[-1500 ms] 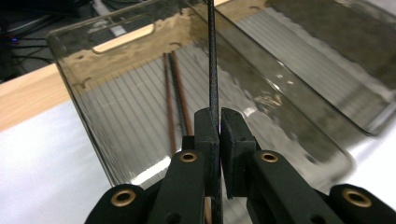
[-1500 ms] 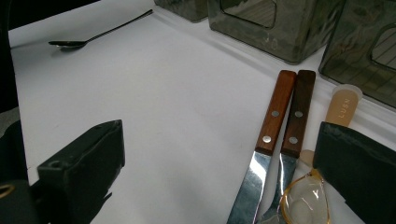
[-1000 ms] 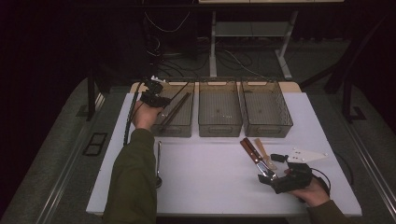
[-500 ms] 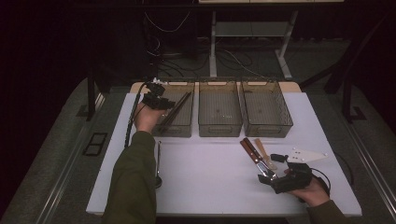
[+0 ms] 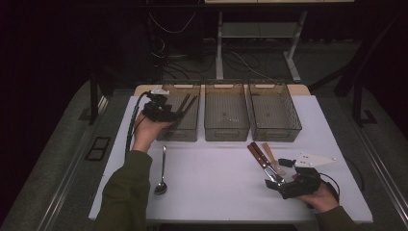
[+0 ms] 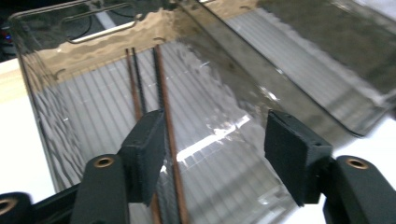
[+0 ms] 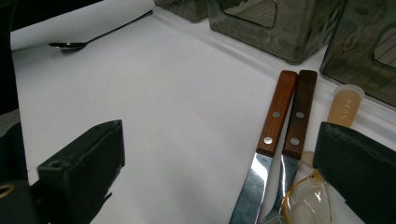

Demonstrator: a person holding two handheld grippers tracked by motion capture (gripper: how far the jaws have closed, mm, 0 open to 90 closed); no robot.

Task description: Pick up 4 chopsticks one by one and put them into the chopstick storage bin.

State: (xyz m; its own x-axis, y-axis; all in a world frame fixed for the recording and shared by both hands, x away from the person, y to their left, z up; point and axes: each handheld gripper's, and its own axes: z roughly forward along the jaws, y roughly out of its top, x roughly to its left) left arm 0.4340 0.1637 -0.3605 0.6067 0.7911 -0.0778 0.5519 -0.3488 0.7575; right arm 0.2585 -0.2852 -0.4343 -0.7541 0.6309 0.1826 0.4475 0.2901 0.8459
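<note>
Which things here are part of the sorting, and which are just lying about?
In the job: chopsticks, left bin, two knives, plastic spoon, metal spoon, left gripper, jaws just opened.
Lying about: middle bin, right bin, floor cables.

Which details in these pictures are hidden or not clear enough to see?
- Chopsticks in the left bin: lower ends hidden behind the left gripper in its own view; too thin to count in the high view.
- Two knives: blade tips cut off by the bottom edge, right gripper view.
- Clear spoon: bowl partly behind the right gripper.
</note>
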